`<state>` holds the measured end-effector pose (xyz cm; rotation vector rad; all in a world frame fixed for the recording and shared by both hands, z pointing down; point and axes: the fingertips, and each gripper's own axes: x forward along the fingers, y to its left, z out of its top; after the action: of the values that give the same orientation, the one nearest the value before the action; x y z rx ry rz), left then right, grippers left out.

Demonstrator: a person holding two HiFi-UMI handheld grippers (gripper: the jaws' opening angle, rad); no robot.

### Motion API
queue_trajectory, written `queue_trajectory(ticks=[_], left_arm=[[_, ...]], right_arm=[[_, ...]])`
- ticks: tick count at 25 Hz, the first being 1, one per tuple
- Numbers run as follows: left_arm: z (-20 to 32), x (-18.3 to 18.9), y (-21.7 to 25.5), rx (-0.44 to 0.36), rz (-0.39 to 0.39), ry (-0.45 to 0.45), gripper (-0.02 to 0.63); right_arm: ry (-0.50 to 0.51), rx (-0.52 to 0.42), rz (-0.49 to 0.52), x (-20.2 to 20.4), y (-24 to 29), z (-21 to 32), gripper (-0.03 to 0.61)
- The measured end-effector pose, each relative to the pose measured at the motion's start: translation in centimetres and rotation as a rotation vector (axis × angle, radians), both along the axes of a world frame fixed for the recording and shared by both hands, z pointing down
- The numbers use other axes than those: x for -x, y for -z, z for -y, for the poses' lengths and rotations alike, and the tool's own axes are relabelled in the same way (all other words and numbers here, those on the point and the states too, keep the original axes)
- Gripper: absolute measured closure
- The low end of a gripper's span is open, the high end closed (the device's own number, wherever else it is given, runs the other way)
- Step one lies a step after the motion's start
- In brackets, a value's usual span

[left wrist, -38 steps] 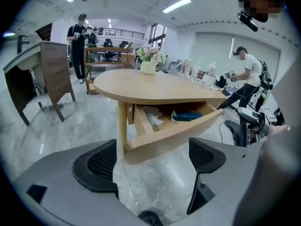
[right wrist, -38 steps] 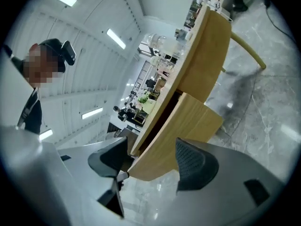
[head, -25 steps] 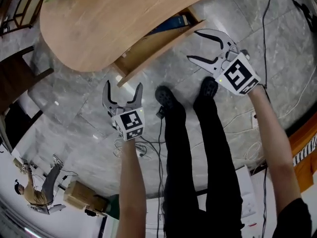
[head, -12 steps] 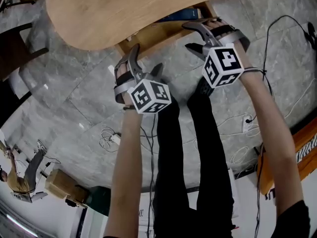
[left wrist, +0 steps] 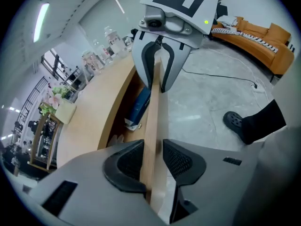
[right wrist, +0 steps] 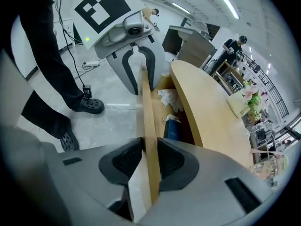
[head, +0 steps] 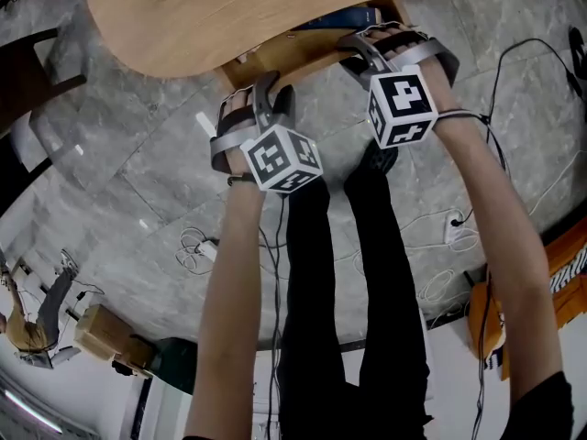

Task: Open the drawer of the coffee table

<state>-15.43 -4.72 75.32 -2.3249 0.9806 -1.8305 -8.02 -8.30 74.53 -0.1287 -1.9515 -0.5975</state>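
A: Where's the drawer front (left wrist: 151,119)?

B: Just under the coffee table (head: 229,12) top's edge, with the drawer partly out. Left gripper (left wrist: 151,155) and right gripper (right wrist: 149,157) are both closing, pads pressed on that board.

A: Any writing?

B: Only black-and-white square markers on each cube (head: 401,108) (print on the blue box (right wrist: 173,130) inside is too small to read).

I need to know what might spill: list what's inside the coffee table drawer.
Inside the drawer: a blue box and a crumpled white cloth or paper. The tabletop covers the drawer's back, so anything there is hidden.
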Motion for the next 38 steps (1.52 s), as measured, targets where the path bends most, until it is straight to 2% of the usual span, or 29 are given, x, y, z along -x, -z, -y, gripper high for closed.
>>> queue_trajectory(ticks=[1, 7, 18, 34, 37, 38], left_arm=[[0.2, 0.1, 0.1, -0.004, 0.002, 0.004, 0.491], [0.1, -0.1, 0.1, 0.049, 0.005, -0.011, 0.506], [-5.0, -2.3, 0.1, 0.109, -0.018, -0.035, 0.517], [-6.2, -2.7, -2.0, 0.156, 0.0, -0.036, 0.528], [-6.1, -2.6, -2.3, 0.153, 0.0, -0.02, 0.499], [-6.2, -2.5, -2.4, 0.163, 0.001, -0.015, 0.442]], right_arm=[[-0.001, -0.001, -0.005, 0.0, 0.0, 0.0, 0.471], [-0.006, 0.007, -0.034, -0.2, -0.1, -0.1, 0.476], [0.006, 0.038, -0.06, -2.4, -0.2, -5.0, 0.48], [-0.017, 0.052, -0.063, -2.8, -2.1, -6.3, 0.488], [-0.047, 0.051, -0.044, -2.8, -2.3, -6.2, 0.486], [-0.06, 0.056, -0.039, -2.8, -2.5, -6.3, 0.486]])
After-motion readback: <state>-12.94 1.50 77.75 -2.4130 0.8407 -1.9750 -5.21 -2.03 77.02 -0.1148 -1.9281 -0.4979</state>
